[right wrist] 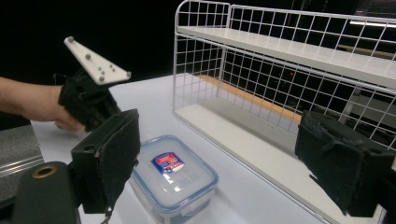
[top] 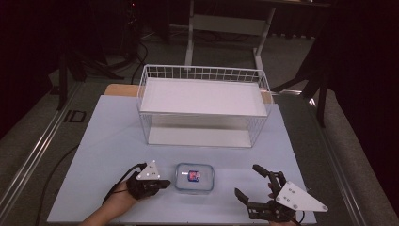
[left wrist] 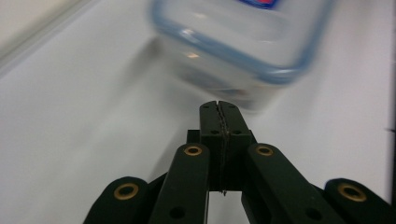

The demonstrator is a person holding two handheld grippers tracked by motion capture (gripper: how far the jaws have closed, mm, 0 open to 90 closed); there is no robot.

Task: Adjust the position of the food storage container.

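A dim room, a pale blue table, and on it a white wire rack with the clear box lying just in front of it, near the table's front edge. The left gripper sits just left of the box with its jaws pressed together on nothing, while the right gripper, off to the box's right, stands wide open — I'd say this is the approach, before any grip. Next the two would likely need to close in on the box's sides to lift it toward the rack; its lid has a red-and-blue label — the writing is too small to read.
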